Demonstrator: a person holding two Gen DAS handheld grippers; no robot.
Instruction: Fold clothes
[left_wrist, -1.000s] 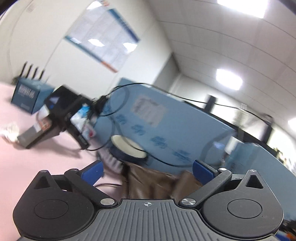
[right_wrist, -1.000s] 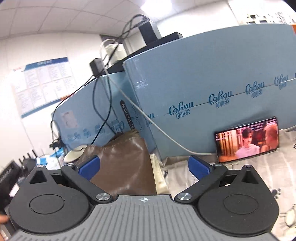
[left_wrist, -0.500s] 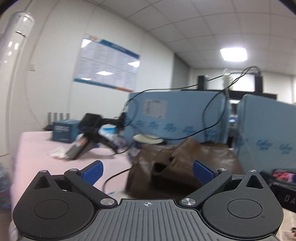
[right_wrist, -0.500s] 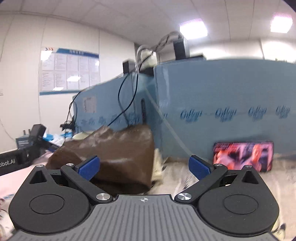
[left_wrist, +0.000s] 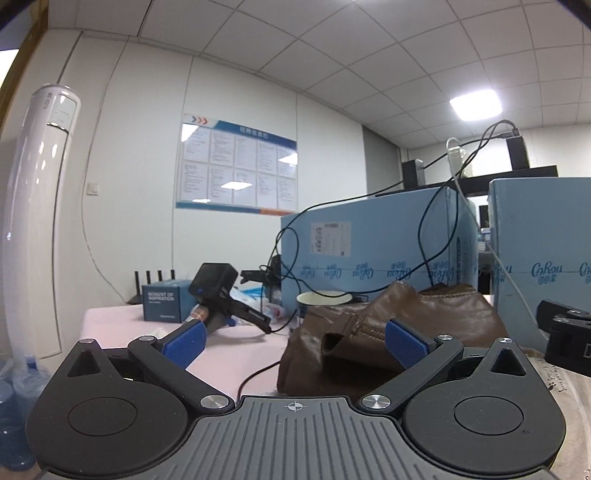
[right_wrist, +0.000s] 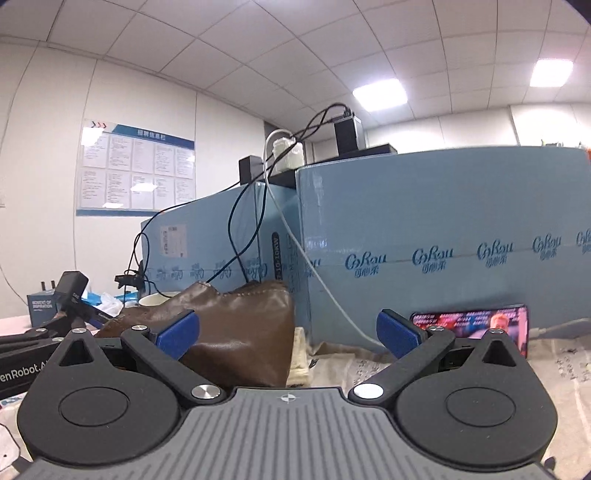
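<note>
Fingers wide, both grippers, nothing held | left gripper (left_wrist: 293, 341); right gripper (right_wrist: 287, 332) | brown garment (right_wrist: 236, 332) ahead

Lighting: bright, even, from rectangular white ceiling light panels (left_wrist: 475, 104). Focus sharp, no motion blur. Fisheye bending strong at edges; corners vignetted dark.

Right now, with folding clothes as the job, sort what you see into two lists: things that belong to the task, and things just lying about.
Belongs to the job:
brown leather garment
left gripper, open
right gripper, open

Just lying about:
phone playing video
blue cartons
cup
small blue box
spare black gripper
cables
</note>
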